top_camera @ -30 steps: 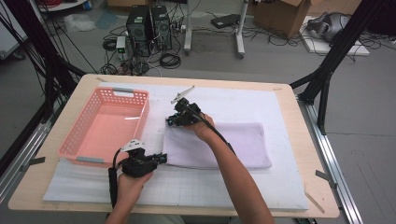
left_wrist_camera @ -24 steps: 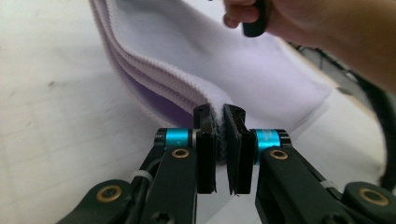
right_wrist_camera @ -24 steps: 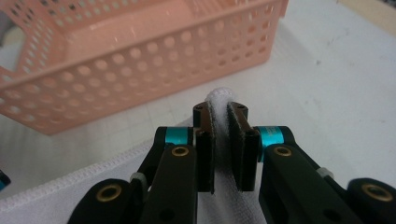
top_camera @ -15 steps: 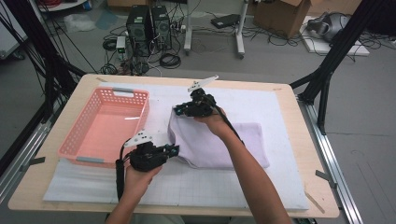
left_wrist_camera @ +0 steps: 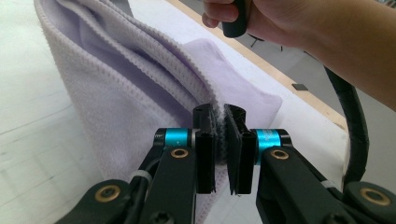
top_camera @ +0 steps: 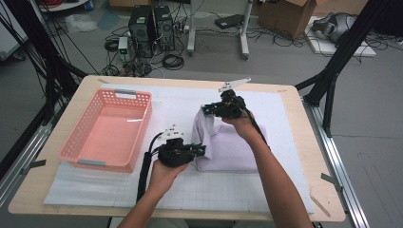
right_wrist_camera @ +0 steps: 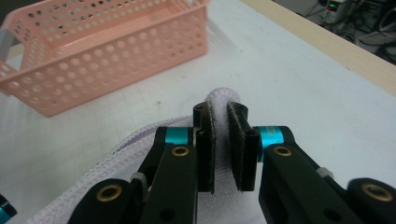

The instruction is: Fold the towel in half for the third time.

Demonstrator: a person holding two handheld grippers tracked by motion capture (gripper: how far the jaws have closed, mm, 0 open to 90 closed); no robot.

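A pale lilac towel (top_camera: 228,147) lies folded on the white mat, its left edge lifted off the table. My left gripper (top_camera: 202,151) is shut on the near corner of that edge; in the left gripper view the towel's hem (left_wrist_camera: 219,119) is pinched between the black jaws. My right gripper (top_camera: 205,110) is shut on the far corner, held higher, so the towel edge (top_camera: 202,128) hangs between the two. In the right gripper view the towel's rolled hem (right_wrist_camera: 219,98) sits clamped between the jaws.
A pink perforated basket (top_camera: 81,142) stands empty on the left part of the mat (top_camera: 166,102); its wall (right_wrist_camera: 107,51) lies ahead of the right gripper. The wooden table edge (top_camera: 294,95) runs along the right. Computers and cables sit on the floor beyond.
Both grippers have moved to the right and upward with the towel's left edge, folding it over the rest of the towel. The right gripper rose more than the left.
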